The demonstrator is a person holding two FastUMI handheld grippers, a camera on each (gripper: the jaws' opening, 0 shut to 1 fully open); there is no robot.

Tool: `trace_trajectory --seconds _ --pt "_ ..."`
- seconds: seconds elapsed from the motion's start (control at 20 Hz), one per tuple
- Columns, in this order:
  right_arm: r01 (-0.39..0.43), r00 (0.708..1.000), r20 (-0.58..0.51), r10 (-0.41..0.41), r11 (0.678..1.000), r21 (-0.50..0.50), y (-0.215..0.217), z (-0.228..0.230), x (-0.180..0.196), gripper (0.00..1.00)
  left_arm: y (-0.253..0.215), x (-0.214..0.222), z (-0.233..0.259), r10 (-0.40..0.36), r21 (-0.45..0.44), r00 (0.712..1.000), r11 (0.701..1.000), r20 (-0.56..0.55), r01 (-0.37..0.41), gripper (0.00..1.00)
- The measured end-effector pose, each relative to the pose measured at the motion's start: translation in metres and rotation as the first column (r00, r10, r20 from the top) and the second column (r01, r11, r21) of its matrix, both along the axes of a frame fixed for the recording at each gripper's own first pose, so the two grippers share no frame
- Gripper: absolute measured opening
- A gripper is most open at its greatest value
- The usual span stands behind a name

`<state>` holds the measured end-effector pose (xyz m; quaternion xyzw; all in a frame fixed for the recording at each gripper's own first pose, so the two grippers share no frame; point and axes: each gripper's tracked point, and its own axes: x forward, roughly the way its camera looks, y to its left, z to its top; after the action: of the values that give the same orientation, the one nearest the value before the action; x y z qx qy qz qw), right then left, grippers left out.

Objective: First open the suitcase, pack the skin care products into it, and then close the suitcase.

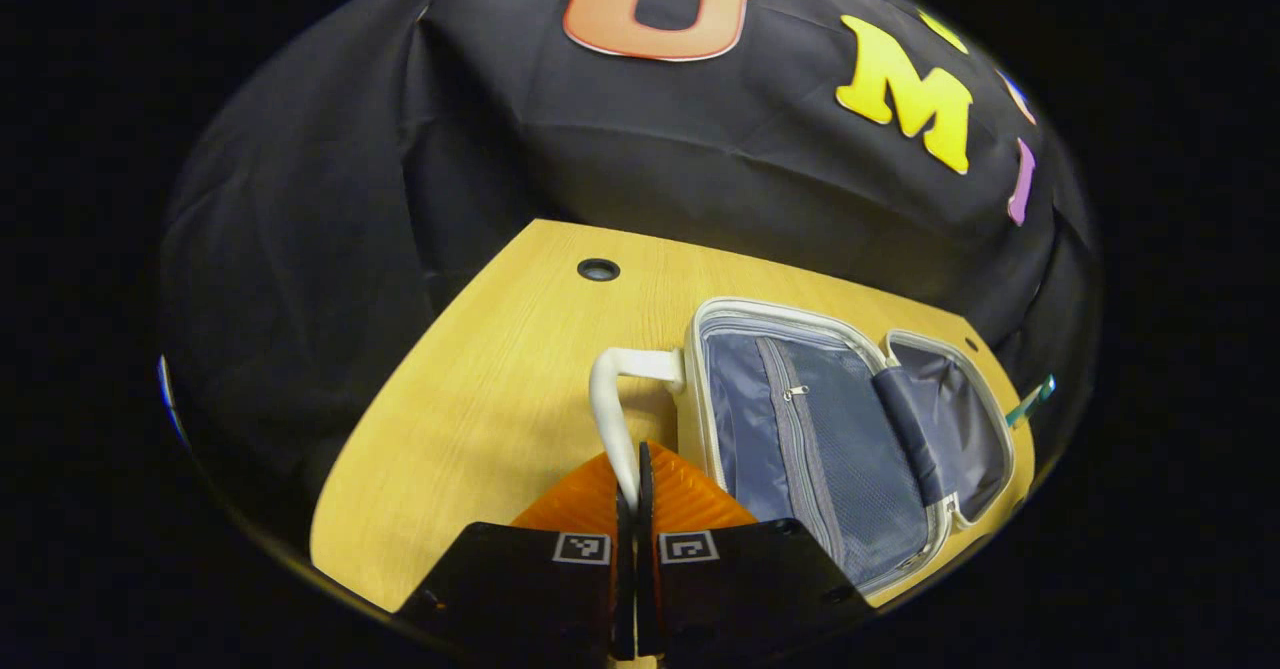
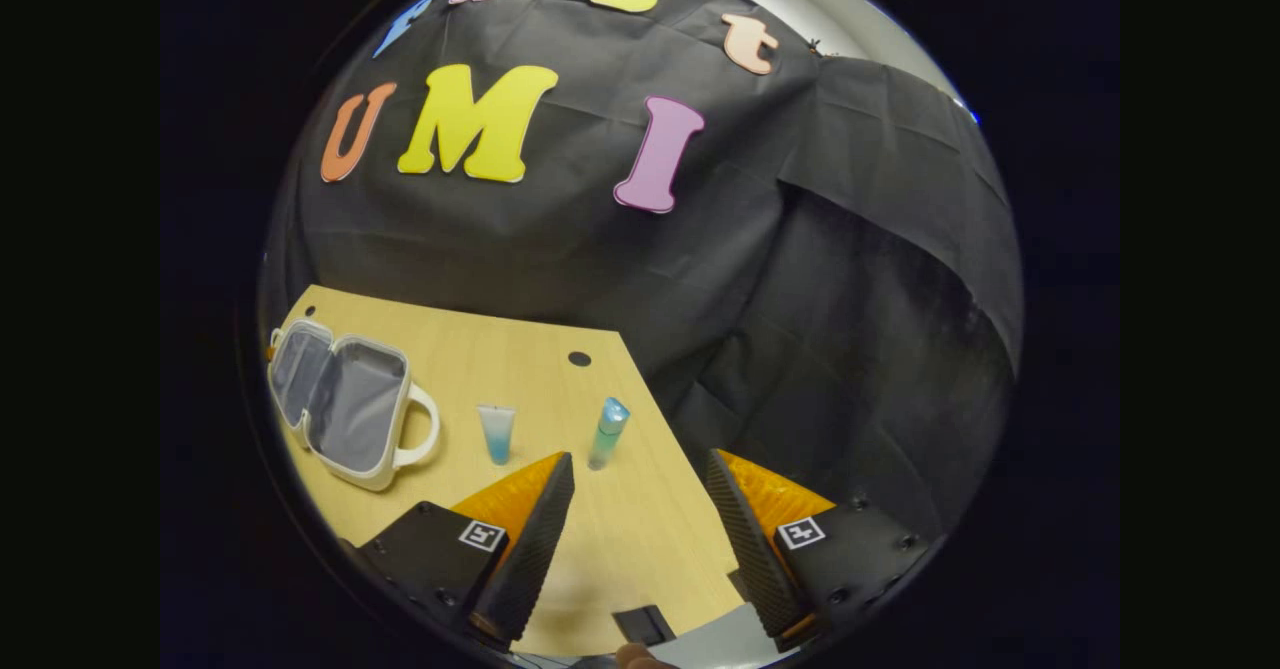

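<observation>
While the suitcase [image 1: 830, 429] lies open on the wooden bench [image 1: 480, 399], the left gripper [image 1: 632, 489] is clamped on its white handle [image 1: 612, 399], both fingers pressed together on the handle's near bar in the left gripper view. To the right of that handle the case shows its grey-blue lining, a zipped mesh pocket in the near half and a dark strap across the hinge to the far half. Just past the case's far edge a teal-tipped item pokes into view, too small to make out. A round cable hole [image 1: 598, 269] sits in the bench beyond the handle.

In the right gripper view the suitcase [image 2: 345, 409] lies at the far left of the bench [image 2: 640, 539], handle toward the middle. Right of it, apart from the case, stands a small blue-tinted tube [image 2: 496, 433], and further right a taller skin care bottle [image 2: 607, 433] with a blue cap, tilted slightly. The right gripper [image 2: 640, 509] hovers spread wide over the bench's near edge, holding nothing, the bottle just beyond its fingers.
</observation>
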<state>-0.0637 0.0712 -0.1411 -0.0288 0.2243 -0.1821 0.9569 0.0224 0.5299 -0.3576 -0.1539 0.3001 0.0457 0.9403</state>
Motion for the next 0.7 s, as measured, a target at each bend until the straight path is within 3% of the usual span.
trace_trajectory --seconds 0.2,0.3,0.35,0.4,0.5,0.55,0.7 --pt "0.013 1.0 -0.023 -0.013 1.0 0.004 -0.007 -0.009 -0.005 0.79 0.002 -0.001 -0.014 0.099 -0.156 0.995 0.983 0.01 -0.096 0.1" --pt "0.008 1.0 -0.019 -0.008 1.0 0.014 -0.007 -0.01 -0.004 0.8 0.009 -0.01 -0.014 0.169 -0.204 0.986 0.965 0.006 -0.164 0.21" --pt "0.003 1.0 -0.017 -0.002 1.0 0.013 -0.008 -0.012 -0.004 0.8 0.013 -0.013 -0.018 0.201 -0.207 0.98 0.958 -0.007 -0.198 0.33" --pt "-0.008 1.0 -0.013 0.008 1.0 0.007 -0.008 -0.013 -0.002 0.8 0.017 -0.019 -0.018 0.23 -0.21 0.973 0.951 -0.015 -0.228 0.31" --pt "-0.037 0.999 0.004 0.037 0.999 -0.01 -0.009 -0.013 0.004 0.79 0.018 -0.031 -0.008 0.273 -0.226 0.962 0.935 -0.027 -0.272 0.64" --pt "-0.054 0.998 0.013 0.054 0.998 -0.016 -0.009 -0.013 0.008 0.79 0.012 -0.034 0.0 0.277 -0.24 0.961 0.932 -0.02 -0.273 0.87" --pt "-0.107 0.994 0.021 0.108 0.994 -0.021 -0.012 -0.02 0.02 0.8 -0.013 -0.041 0.031 0.255 -0.207 0.967 0.947 0.025 -0.245 0.92"
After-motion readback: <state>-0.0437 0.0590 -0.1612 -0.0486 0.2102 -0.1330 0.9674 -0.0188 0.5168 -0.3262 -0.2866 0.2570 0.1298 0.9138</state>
